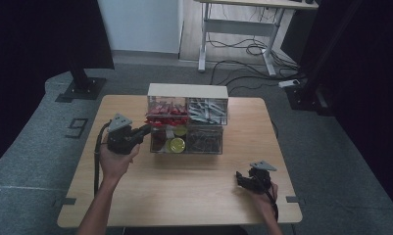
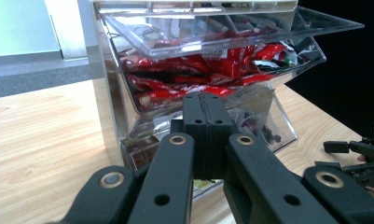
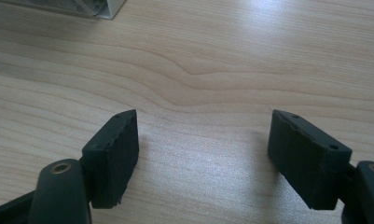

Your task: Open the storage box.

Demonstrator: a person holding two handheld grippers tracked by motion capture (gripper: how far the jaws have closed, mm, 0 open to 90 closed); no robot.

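At the left part of the wooden table [image 1: 184,186], the left gripper [image 1: 144,130] is held just beside the left face of the clear drawer organizer [image 1: 187,119], and its tips are seen near the upper left drawer [image 2: 212,60], which is tilted open and filled with red packets [image 2: 194,74]. Its jaws are pressed together, and nothing can be made out between them. Whether the tips touch the drawer edge cannot be told. The organizer is placed at the middle of the far half of the table, close to the far edge; four compartments are seen, with grey pieces [image 1: 207,110] at the upper right and round lids [image 1: 177,145] at the lower left. Free wood is left on both sides of it and across the whole near half. At the right, the right gripper [image 1: 240,177] is held low over the bare wood near the near right corner, well apart from the organizer, with its jaws spread wide and nothing between them. The table is surrounded by grey floor [image 1: 32,147]; behind it a desk frame [image 1: 238,29] with cables and dark curtains are seen.
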